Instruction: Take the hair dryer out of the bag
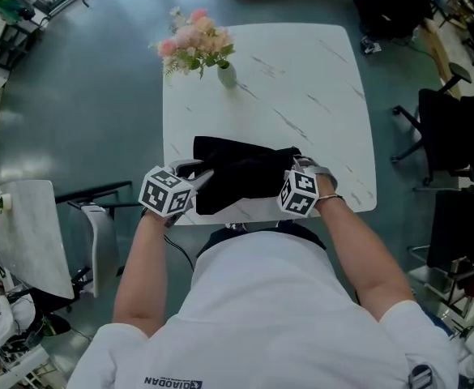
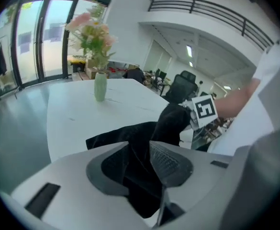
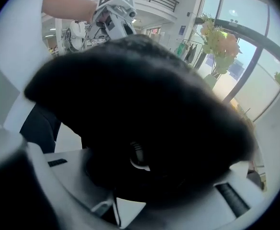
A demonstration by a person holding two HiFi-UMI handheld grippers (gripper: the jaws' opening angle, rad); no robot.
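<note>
Near edge of the counter (image 1: pixel 301 79): our left hand-held gripper (image 1: pixel 200 177) stands spread, with loose fabric of the black bag (image 1: pixel 241 173) hanging between its pads. Our right hand-held gripper (image 1: pixel 297 168) pinches the bag's right end. We cannot make out the hair dryer; only the bag shows. Beyond the bag stands a vase of pink flowers (image 1: pixel 227 74).

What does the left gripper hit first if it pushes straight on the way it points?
The black bag: its fabric hangs between the parted jaws of the left gripper. Behind it, probably the white table; depth unclear.
</note>
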